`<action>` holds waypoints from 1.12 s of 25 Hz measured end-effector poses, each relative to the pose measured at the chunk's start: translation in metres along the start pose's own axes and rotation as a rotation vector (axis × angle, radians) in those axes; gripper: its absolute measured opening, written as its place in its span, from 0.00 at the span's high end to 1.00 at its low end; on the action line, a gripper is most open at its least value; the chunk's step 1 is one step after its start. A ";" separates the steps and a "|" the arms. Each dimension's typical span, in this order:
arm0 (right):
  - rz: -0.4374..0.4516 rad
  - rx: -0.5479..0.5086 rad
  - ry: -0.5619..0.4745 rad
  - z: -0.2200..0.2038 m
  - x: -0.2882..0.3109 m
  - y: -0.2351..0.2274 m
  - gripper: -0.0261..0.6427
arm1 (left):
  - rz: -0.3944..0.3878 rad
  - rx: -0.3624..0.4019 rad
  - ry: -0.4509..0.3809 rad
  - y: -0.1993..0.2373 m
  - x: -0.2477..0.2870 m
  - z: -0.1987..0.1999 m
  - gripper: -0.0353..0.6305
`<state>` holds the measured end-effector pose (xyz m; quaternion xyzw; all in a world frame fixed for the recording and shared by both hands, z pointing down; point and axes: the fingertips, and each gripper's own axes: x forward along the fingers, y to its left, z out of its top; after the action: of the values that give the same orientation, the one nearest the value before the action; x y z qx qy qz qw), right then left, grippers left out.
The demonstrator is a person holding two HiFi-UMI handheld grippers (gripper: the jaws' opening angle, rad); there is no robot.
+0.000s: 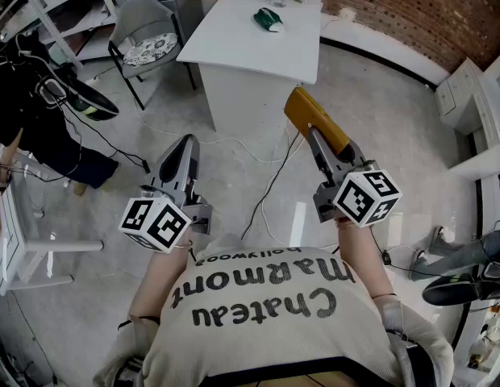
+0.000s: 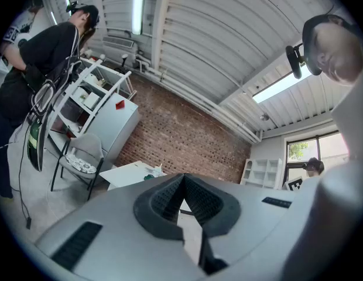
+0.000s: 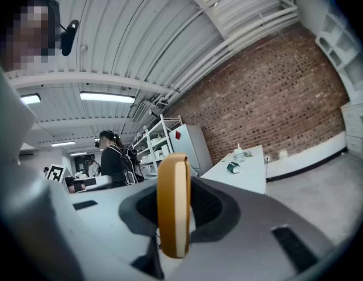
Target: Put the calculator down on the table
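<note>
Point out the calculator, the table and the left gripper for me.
calculator (image 1: 315, 120), head view, its orange side
table (image 1: 242, 43), head view, bare white top
left gripper (image 1: 186, 142), head view, midway between fingertips

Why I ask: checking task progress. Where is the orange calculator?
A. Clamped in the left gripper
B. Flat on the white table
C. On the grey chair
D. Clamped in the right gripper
D: the orange calculator sits edge-on, clamped in the right gripper, in the air short of the white table.
</note>
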<state>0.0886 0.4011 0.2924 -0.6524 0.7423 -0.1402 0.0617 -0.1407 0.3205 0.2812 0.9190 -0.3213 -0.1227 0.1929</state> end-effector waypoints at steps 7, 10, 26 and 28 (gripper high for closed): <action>-0.012 0.013 0.004 -0.008 0.006 -0.009 0.83 | 0.009 0.011 0.038 0.008 0.013 -0.007 0.94; -0.026 0.015 0.020 -0.012 0.017 -0.018 0.83 | 0.025 0.011 0.060 0.019 0.024 -0.009 0.94; -0.092 0.056 0.034 0.011 0.178 -0.072 0.82 | -0.007 -0.038 0.071 0.137 0.180 0.019 0.94; -0.090 0.041 0.036 0.021 0.205 -0.073 0.82 | -0.010 -0.044 0.061 0.153 0.200 0.032 0.94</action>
<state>0.1350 0.1883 0.3128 -0.6812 0.7101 -0.1695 0.0553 -0.0821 0.0744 0.2986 0.9195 -0.3078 -0.1026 0.2221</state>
